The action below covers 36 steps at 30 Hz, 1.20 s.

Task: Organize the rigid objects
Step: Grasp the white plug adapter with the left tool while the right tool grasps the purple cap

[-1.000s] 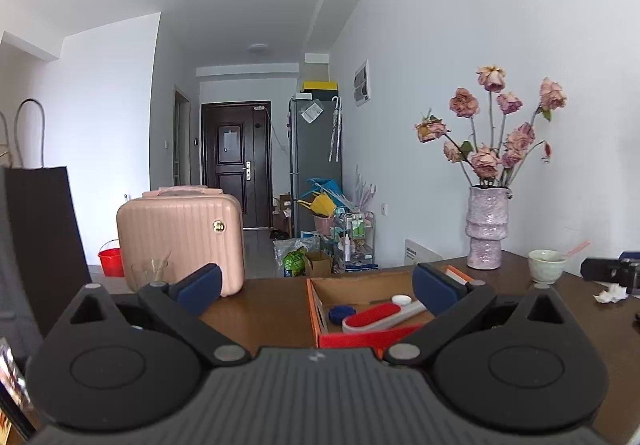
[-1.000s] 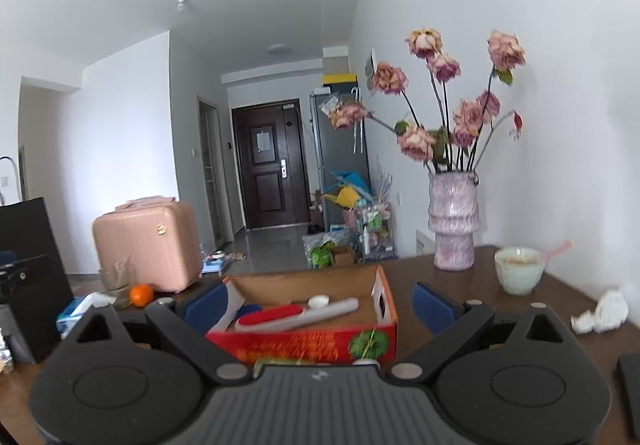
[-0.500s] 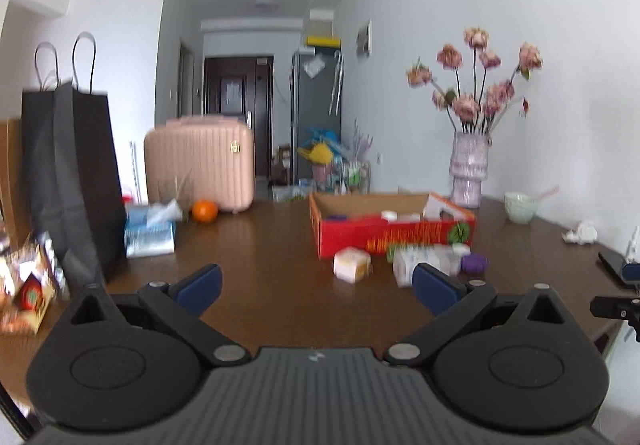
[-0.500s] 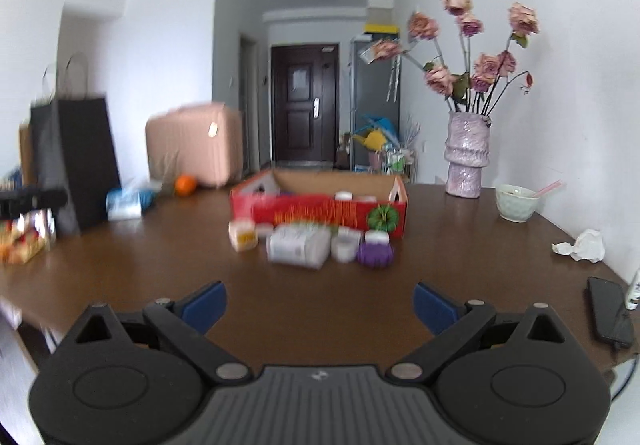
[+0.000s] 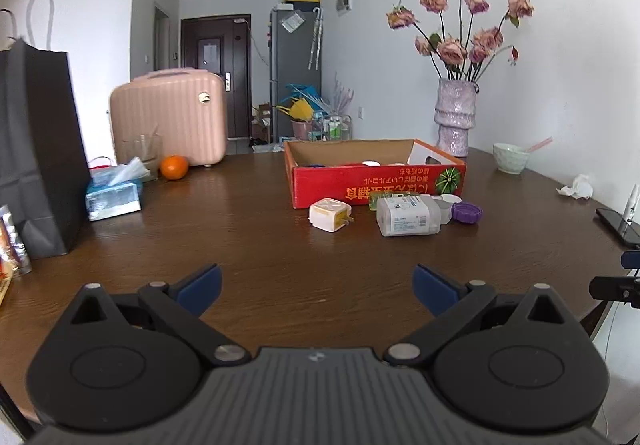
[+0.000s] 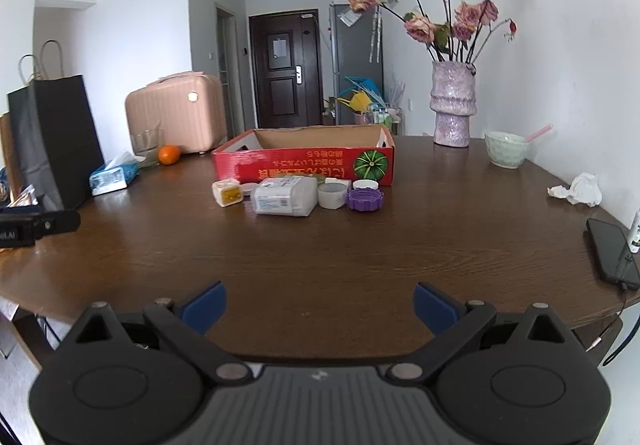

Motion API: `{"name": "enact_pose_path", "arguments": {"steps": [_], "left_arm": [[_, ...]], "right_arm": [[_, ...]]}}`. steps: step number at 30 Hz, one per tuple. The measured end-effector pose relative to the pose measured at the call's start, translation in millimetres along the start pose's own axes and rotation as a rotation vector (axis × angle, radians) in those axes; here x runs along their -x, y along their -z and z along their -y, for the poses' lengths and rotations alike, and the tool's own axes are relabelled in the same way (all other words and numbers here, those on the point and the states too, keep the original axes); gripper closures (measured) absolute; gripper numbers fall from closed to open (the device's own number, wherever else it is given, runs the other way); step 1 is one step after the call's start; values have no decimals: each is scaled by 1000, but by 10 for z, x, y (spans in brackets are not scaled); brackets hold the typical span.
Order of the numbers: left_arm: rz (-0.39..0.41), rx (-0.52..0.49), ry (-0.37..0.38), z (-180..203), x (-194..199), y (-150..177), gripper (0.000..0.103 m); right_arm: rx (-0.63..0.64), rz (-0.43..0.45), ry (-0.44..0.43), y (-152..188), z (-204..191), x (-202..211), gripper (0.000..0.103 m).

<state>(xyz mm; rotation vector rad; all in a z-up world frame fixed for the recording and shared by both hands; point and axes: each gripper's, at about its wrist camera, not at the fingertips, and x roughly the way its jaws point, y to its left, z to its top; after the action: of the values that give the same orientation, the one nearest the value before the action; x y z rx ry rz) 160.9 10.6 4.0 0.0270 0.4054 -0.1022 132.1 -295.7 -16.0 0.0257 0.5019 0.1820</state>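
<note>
Left gripper (image 5: 316, 285): jaws spread wide, nothing between the blue pads (image 5: 200, 285), held low over the near part of the brown table (image 5: 248, 237). Right gripper (image 6: 320, 303): jaws likewise wide apart and empty, hanging at the table's near edge.

Task items sit well ahead of both tools, past a stretch of bare wood, in a loose row just in front of the red cardboard box (image 5: 376, 185). From the left wrist view, left to right: white plug adapter (image 5: 330, 214) with prongs pointing right, standing a little apart; clear plastic bottle (image 5: 408, 220) lying on its side, label up; a small white tub (image 5: 448, 205) touching its right end; purple cap (image 5: 467, 213) just beside that. A greenish item shows behind the bottle, against the box wall; too hidden to identify.

From the right wrist view the row lies ahead and slightly left of centre: adapter (image 6: 227, 193), bottle (image 6: 285, 196), tub (image 6: 331, 195), purple cap (image 6: 365, 199), a white lid (image 6: 365, 184) behind the cap.

Box is open-topped, printed text upside down, watermelon picture at its right corner. Inside, only partly seen over the wall: something red, something blue, a white round piece.

Around the table: black paper bag (image 5: 36, 141) far left, tissue pack (image 5: 114, 197), orange (image 5: 174, 167), vase of dried roses (image 5: 456, 117), green bowl (image 5: 510, 158), crumpled tissue (image 5: 578, 187), phone (image 6: 612, 253) at right edge
</note>
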Motion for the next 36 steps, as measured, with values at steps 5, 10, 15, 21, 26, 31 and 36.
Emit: {"name": "enact_pose_path", "arguments": {"steps": [5,10,15,21,26,31,36], "left_arm": [[-11,56,-12,47,-533,-175,0],[-39,141,-34,27,-1317,-522,0],[-96,221,-143,6,-2193,-698,0],[-150,259,-184,64,-2741,-692,8],[-177,242,-154,80,-2845,-595,32],[-142,187,-118,121,-2699,-550,55],[-135,136,-75,121,-2405,-449,58]], "right_arm": [[15,-29,4,-190,78,-361,5],[64,-37,26,-534,143,-824,12],[62,-42,62,-848,314,-1503,19],[42,-122,64,-1082,555,-2416,34],[78,-177,57,-1081,565,-2792,36],[78,-181,36,-983,553,-2830,50],[53,-172,25,-916,573,-2639,50]]}}
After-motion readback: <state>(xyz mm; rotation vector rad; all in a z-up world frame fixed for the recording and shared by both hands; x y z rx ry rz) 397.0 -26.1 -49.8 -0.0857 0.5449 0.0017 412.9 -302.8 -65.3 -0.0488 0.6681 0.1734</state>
